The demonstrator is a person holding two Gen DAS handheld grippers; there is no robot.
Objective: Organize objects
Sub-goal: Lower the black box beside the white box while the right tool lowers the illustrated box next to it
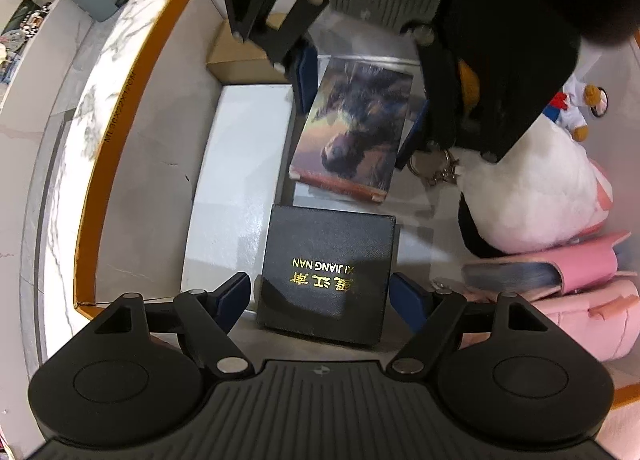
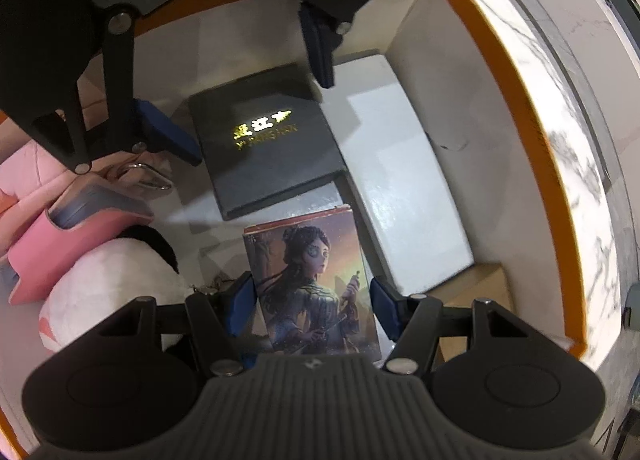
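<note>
The left hand-held gripper [image 1: 320,292] is hanging over the orange-rimmed storage box [image 1: 132,99], its blue fingers spread wide on either side of the black gift box [image 1: 326,272] with gold lettering, and a gap is showing on both sides, so it is not gripping it. The black gift box is lying flat on the floor of the storage box, just beside a long white box [image 1: 240,187] that is running along the wall. The right hand-held gripper [image 2: 310,308] is reaching in from the opposite end, its fingers likewise parted and sitting close to the two long edges of the illustrated card box [image 2: 312,284], the one showing a painted woman; whether the pads are touching it is not clear. The illustrated card box is lying flat beyond the black gift box, near a brown cardboard box [image 1: 236,59] in the corner. A white and black plush toy [image 1: 532,199] is sitting against the other side of the storage box, with a pink pouch [image 1: 580,272] next to it and a metal key ring [image 1: 440,171] at its edge. The storage box is standing on a marbled worktop [image 1: 52,163]
</note>
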